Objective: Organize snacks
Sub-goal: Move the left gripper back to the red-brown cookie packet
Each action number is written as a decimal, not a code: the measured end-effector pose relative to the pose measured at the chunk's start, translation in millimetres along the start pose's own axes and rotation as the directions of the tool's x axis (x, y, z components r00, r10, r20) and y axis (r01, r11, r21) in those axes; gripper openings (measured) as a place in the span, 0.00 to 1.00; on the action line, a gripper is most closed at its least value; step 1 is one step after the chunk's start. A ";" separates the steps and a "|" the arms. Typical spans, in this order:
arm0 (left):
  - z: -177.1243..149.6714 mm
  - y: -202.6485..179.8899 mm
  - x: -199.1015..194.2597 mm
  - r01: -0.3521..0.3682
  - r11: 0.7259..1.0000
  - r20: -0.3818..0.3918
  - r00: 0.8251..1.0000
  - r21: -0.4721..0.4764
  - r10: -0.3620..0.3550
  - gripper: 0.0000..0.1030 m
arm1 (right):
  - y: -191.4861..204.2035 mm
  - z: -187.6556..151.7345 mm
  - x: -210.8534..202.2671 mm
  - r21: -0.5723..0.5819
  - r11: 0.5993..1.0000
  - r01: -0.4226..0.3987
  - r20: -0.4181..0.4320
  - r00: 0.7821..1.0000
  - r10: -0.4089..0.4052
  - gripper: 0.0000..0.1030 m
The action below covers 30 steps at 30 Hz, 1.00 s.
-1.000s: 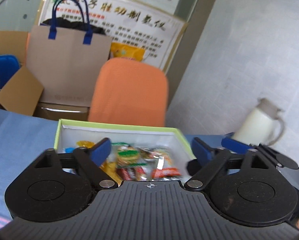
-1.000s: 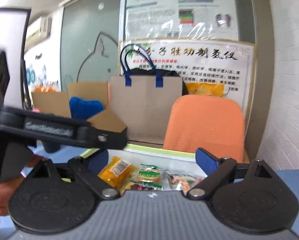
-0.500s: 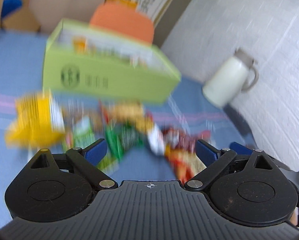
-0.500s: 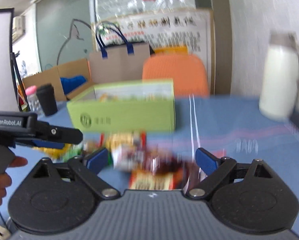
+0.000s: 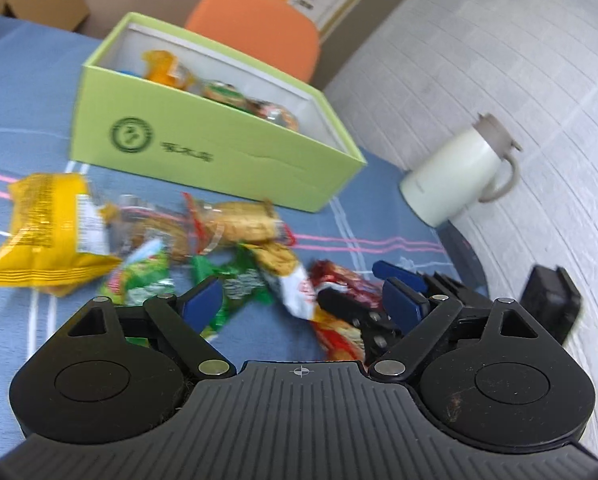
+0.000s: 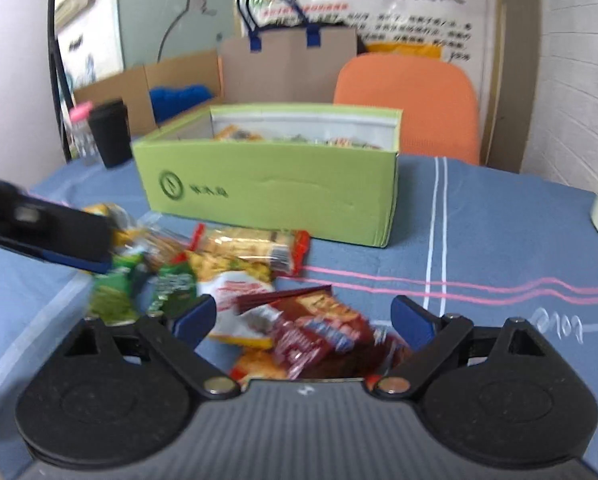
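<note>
With the left gripper (image 5: 299, 300) closing on nothing yet and the right gripper (image 6: 303, 316) spread empty, one packet should be singled from the snacks (image 5: 227, 224) heaped before the green box (image 5: 203, 152) on the table (image 6: 479, 220).

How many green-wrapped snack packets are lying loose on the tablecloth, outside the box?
2. One green packet lies beside the yellow bag; the other green packet lies just right of it, ahead of the left gripper. More may be hidden under the pile.

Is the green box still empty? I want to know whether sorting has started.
No. In the left wrist view, the green box already holds several snack packets, while more packets lie on the blue tablecloth in front of it.
</note>
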<state>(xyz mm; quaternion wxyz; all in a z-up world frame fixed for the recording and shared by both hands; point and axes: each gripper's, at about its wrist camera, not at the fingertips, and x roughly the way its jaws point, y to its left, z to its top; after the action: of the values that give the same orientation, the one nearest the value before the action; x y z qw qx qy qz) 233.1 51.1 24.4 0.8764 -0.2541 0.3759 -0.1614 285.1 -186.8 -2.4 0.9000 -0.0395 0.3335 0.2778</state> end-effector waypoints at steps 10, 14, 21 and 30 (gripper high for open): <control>-4.2 32.7 -13.8 -0.039 0.997 0.009 0.999 -0.063 0.039 0.76 | 47.5 -9.3 -3.9 -0.058 0.996 -0.060 -0.038 0.998 0.058 0.91; -10.2 37.7 -21.2 -0.026 0.997 0.001 1.000 -0.070 0.026 0.76 | 70.0 -10.5 -1.9 -0.088 0.994 -0.058 -0.050 0.997 0.054 0.91; -19.7 52.2 -42.9 -0.041 0.995 0.017 0.999 -0.088 0.043 0.79 | 94.8 -7.2 -6.0 -0.059 0.993 -0.105 -0.013 0.994 0.105 0.91; -21.6 62.5 -55.4 -0.055 0.994 0.025 0.998 -0.096 0.058 0.79 | 120.0 -2.8 3.1 -0.079 0.989 -0.123 -0.008 0.992 0.123 0.90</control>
<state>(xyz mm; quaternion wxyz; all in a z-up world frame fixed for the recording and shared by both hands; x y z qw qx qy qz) 186.0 121.5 8.2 0.8725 -0.2871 0.3783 -0.1147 222.2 -85.0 7.2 0.8783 -0.0551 0.3256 0.3458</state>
